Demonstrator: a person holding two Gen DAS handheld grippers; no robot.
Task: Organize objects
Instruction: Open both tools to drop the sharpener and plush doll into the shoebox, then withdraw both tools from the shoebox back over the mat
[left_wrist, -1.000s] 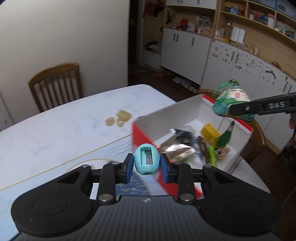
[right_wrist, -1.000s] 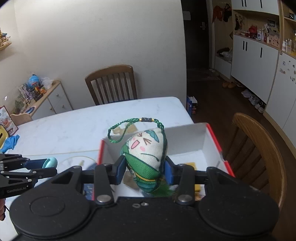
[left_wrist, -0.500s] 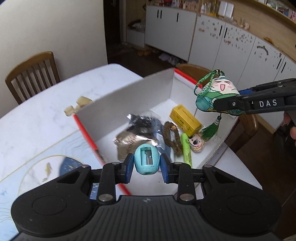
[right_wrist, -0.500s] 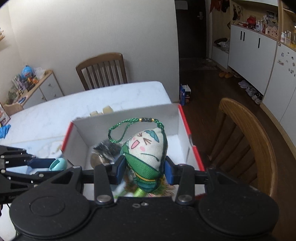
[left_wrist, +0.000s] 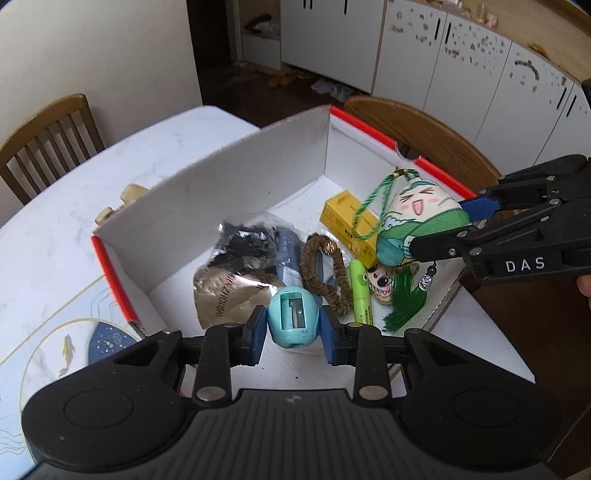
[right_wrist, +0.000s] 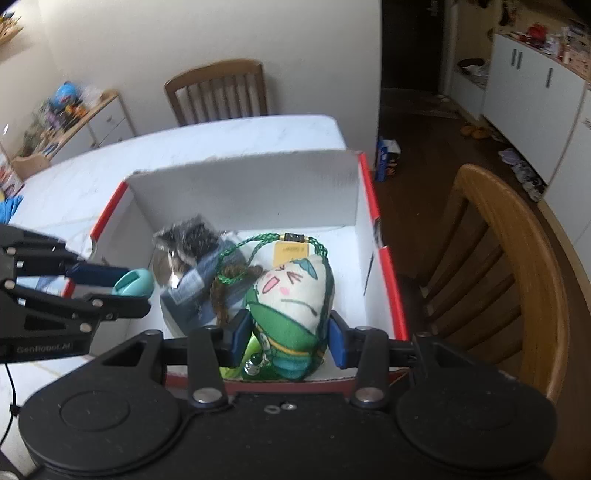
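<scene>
My left gripper (left_wrist: 293, 332) is shut on a teal egg-shaped pencil sharpener (left_wrist: 293, 317), held over the near end of a white box with red rims (left_wrist: 236, 192). My right gripper (right_wrist: 284, 336) is shut on a plush charm with a cartoon face, green cord and tassel (right_wrist: 291, 302), hanging above the box's right side. The left wrist view shows that charm (left_wrist: 417, 218) and the right gripper (left_wrist: 443, 229) from the side. From the right wrist I see the sharpener (right_wrist: 135, 282) in the left gripper (right_wrist: 125, 286) at the box's left rim.
Inside the box lie a yellow carton (left_wrist: 347, 221), a green highlighter (left_wrist: 360, 291), a brown hair tie (left_wrist: 321, 269), foil packets (left_wrist: 229, 295) and a small figure (left_wrist: 380, 286). Wooden chairs (right_wrist: 498, 266) (left_wrist: 48, 140) stand around the white table (left_wrist: 55, 229). Small tan pieces (left_wrist: 129, 194) lie behind the box.
Both grippers moved forward and down over the box, each keeping its object. The box now fills both views and the plush hangs lower, closer to the contents.
</scene>
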